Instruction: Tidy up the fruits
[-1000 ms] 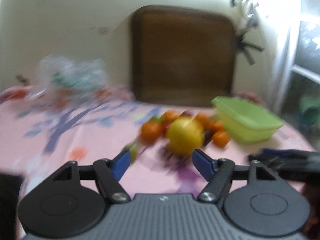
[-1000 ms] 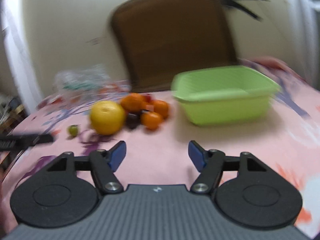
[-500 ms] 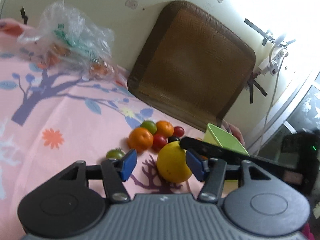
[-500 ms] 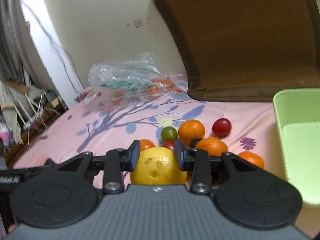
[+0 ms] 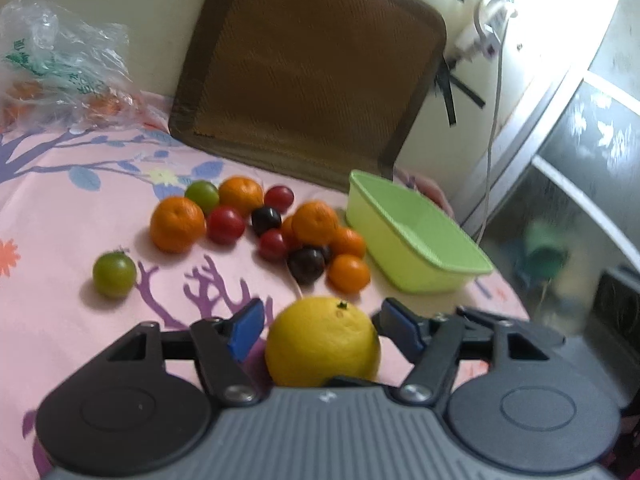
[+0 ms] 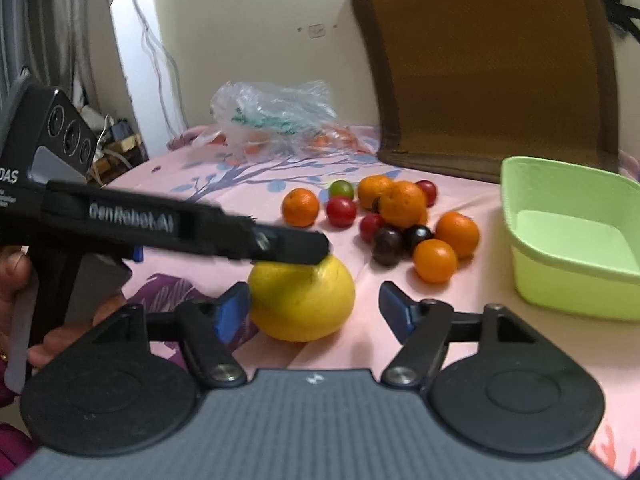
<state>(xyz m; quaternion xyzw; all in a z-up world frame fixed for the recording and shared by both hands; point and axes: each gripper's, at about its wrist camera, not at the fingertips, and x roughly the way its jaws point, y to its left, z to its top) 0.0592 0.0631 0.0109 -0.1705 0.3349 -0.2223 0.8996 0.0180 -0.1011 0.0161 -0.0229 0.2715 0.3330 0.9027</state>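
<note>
The left tool [image 5: 320,326] stands open around the yellow citrus [image 5: 322,342], its pads apart from it after opening. The right tool [image 6: 314,312] has just opened wide; its nine o'clock pad [image 6: 232,314] touches the fruit.

My left gripper [image 5: 320,326] and right gripper [image 6: 314,308] both angle downward, blue-padded jaws just widened, neither pair pressing anything.

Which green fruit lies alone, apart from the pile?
The green fruit nearest the left gripper; the other green one touches the oranges.
</note>
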